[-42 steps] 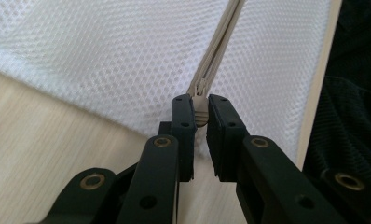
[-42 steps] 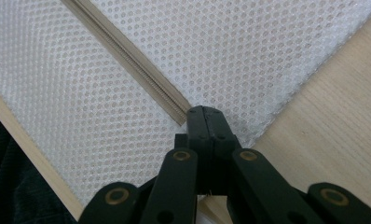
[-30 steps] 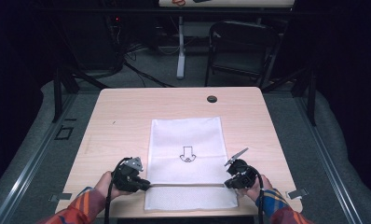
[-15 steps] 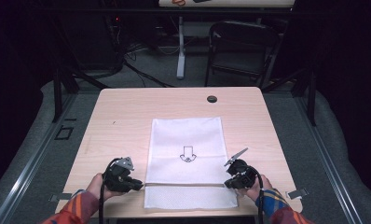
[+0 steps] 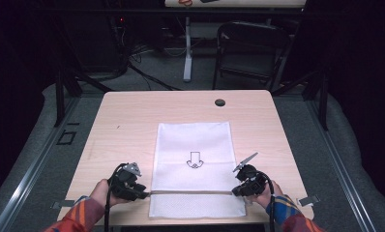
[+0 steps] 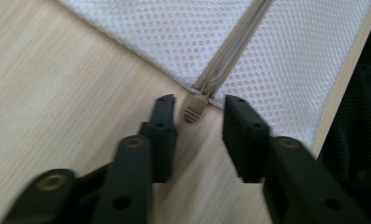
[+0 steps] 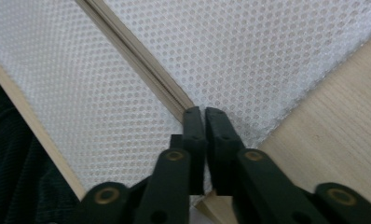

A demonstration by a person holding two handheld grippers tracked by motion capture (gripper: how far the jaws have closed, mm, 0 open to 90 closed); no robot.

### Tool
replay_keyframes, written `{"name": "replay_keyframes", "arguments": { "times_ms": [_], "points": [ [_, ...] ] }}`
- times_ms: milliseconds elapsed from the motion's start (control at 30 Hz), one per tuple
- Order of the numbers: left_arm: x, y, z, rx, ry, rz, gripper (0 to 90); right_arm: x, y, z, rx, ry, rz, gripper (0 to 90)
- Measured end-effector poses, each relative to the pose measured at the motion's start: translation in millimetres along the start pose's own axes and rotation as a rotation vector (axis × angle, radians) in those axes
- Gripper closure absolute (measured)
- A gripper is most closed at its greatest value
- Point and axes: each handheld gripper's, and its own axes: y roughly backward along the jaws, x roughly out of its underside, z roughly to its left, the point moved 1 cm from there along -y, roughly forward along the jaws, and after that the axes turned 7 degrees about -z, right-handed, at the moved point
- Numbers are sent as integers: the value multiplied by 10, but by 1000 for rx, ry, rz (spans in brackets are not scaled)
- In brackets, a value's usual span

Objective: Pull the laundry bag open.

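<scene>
Since the earlier frame, the left gripper (image 5: 141,194) had slid outward to the bag's left edge and its fingers (image 6: 162,122) had just been opening, letting go of the zipper pull (image 6: 193,108). The pull lay free on the tabletop (image 5: 127,121) in the gap between them, touching neither and pointing back toward the gripper. The zipper (image 5: 190,192) ran crosswise over the white mesh bag (image 5: 193,145) near its close end, from the left gripper to the right gripper (image 5: 235,192). The right fingers (image 7: 193,122) stood nearly closed, a slit apart, pinching mesh at the zipper's other end. Nothing could be made out inside the flat bag.
</scene>
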Motion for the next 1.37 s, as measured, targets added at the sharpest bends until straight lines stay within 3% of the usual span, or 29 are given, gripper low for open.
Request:
{"name": "replay_keyframes", "arguments": {
  "times_ms": [67, 167, 300, 367, 433, 667, 733, 767, 900, 967, 1033, 1167, 1233, 1267, 1300, 1367],
  "points": [
    [-13, 50, -9, -22, 8, 7, 451, -31, 65, 24, 15, 22, -43, 730],
    [-29, 129, -30, -41, 22, -13, 321, -69, 151, 33, 40, 26, -81, 558],
    [-36, 250, -85, -128, 45, -9, 199, -44, 286, 23, 97, 20, -101, 295],
    [-38, 302, -127, -170, 56, 2, 159, 5, 350, -17, 92, 3, -122, 244],
    [-20, 350, -165, -173, 88, -11, 147, 63, 421, -64, 100, -37, -141, 183],
    [87, 452, -197, -267, 160, -16, 75, 303, 632, -190, 193, -117, -147, 15],
    [132, 487, -199, -282, 188, -31, 61, 400, 641, -217, 207, -155, -169, 0],
    [148, 495, -199, -285, 190, -35, 51, 442, 682, -239, 208, -145, -132, 0],
    [233, 513, -210, -293, 206, -50, 34, 625, 726, -267, 231, -166, -120, 0],
    [263, 508, -209, -287, 213, -58, 32, 722, 711, -272, 221, -193, -139, 0],
    [277, 517, -189, -275, 220, -72, 28, 780, 693, -282, 198, -190, -106, 0],
    [283, 471, -138, -266, 233, -72, 26, 774, 679, -325, 214, -173, -69, 0],
    [283, 441, -104, -255, 230, -48, 21, 762, 673, -329, 212, -179, -87, 0],
    [282, 436, -96, -250, 230, -47, 18, 770, 648, -324, 217, -207, -127, 0],
    [278, 432, -97, -250, 238, -51, 18, 768, 674, -346, 216, -184, -88, 0],
    [269, 433, -95, -250, 228, -57, 17, 777, 673, -359, 213, -187, -89, 0]
  ]
}}
